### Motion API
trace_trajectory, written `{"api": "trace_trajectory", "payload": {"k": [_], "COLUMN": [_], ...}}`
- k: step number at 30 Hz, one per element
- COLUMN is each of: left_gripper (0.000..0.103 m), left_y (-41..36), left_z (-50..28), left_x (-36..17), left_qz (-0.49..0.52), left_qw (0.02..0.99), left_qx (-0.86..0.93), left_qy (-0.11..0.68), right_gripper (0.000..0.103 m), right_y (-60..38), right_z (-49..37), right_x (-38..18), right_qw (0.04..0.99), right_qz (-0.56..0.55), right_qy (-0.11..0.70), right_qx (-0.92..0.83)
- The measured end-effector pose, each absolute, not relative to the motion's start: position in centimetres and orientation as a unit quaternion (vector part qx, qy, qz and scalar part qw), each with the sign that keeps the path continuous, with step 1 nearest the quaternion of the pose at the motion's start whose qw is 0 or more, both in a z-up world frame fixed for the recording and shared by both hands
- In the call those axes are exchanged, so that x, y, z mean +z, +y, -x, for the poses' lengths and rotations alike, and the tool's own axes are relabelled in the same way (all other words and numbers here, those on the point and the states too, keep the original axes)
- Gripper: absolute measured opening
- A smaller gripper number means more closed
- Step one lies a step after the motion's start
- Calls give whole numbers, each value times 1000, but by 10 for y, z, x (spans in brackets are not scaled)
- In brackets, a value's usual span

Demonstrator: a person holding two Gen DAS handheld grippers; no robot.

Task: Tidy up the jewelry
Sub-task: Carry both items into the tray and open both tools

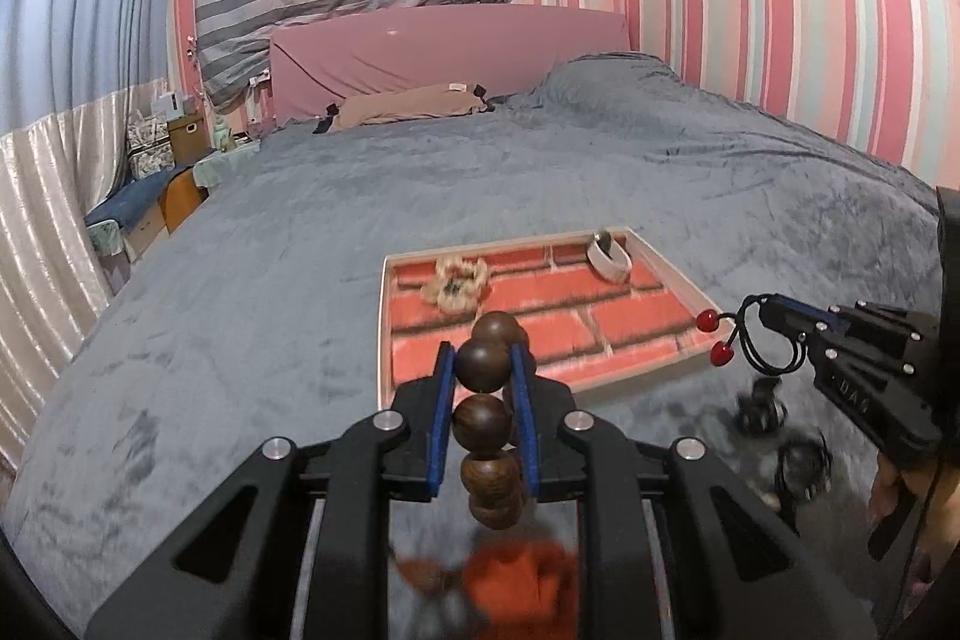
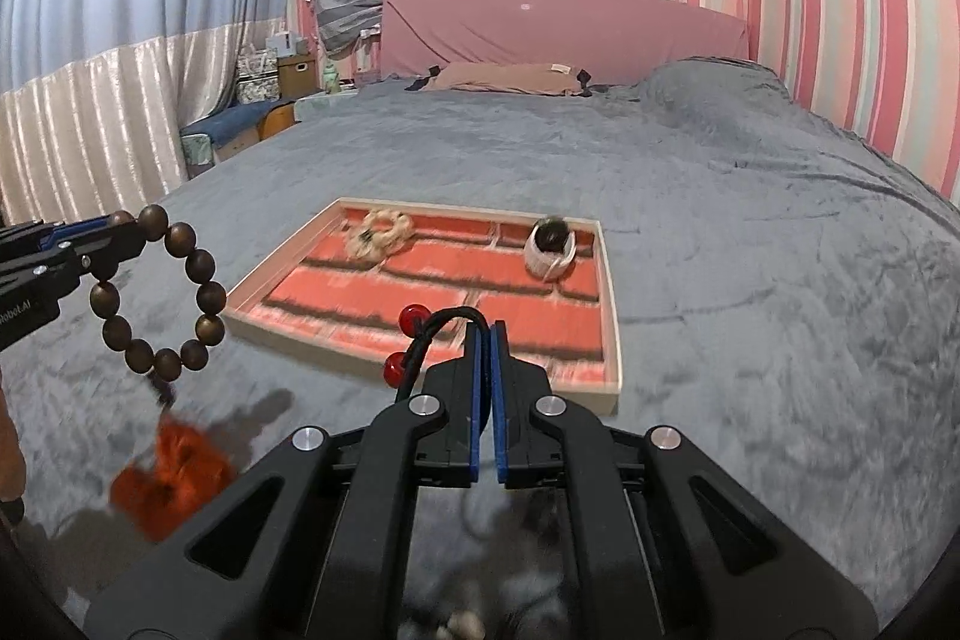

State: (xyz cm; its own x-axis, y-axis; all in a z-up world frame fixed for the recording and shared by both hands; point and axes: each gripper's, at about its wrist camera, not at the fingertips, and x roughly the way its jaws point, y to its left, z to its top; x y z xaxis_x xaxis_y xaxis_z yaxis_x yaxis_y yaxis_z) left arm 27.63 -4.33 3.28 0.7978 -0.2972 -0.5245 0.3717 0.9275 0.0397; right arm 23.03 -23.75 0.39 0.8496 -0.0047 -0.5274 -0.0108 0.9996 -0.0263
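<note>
A string of dark wooden beads (image 1: 485, 403) fills the foreground of the left wrist view, pinched between the blue-padded fingers (image 1: 442, 415) of the left gripper (image 1: 483, 370), which is clamped on the bracelet. An orange tassel (image 1: 516, 577) dangles blurred beneath it, above the grey blanket (image 1: 252, 292). Seen from the right wrist camera, the same bracelet (image 2: 162, 289) hangs as a full loop from the left gripper's tips (image 2: 123, 226), off to the left of the right gripper and clear of the bed, its tassel (image 2: 171, 478) trailing below.

The right gripper (image 2: 483, 334) is closed tight on a black hair tie (image 2: 447, 325) carrying two red beads (image 2: 403, 340); the cord loops out to the left of its pressed-together pads. In the left wrist view that hair tie (image 1: 759, 340) and the right gripper (image 1: 774, 313) sit to the right, just beside the near right corner of the tray.

Ahead of both grippers lies a shallow tray (image 2: 611, 292) lined with a red brick pattern, resting on the blanket. Inside, at its far left, sits a cream scrunchie (image 2: 379, 232); at its far right, a white bangle (image 2: 549, 253) with something dark on it. Two dark, blurred items (image 1: 780, 436) lie on the blanket between the grippers, right of the left one; what they are cannot be told. A pink headboard (image 1: 444, 52) stands beyond.
</note>
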Motion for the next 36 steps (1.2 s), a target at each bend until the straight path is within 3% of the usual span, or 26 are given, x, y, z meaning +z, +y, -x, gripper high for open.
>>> {"api": "trace_trajectory", "payload": {"k": [18, 36], "left_gripper": [19, 19], "left_y": [-87, -87], "left_z": [-448, -517], "left_x": [-26, -74], "left_qz": [-41, -55], "left_qw": [921, 898], "left_qx": [-139, -89], "left_qy": [361, 427], "right_gripper": [4, 4], "right_y": [-281, -287], "right_z": [-387, -458], "right_x": [-40, -75], "right_qw": [934, 880], "right_qz": [2, -3], "right_qy": [352, 464], "right_qx": [-55, -99]}}
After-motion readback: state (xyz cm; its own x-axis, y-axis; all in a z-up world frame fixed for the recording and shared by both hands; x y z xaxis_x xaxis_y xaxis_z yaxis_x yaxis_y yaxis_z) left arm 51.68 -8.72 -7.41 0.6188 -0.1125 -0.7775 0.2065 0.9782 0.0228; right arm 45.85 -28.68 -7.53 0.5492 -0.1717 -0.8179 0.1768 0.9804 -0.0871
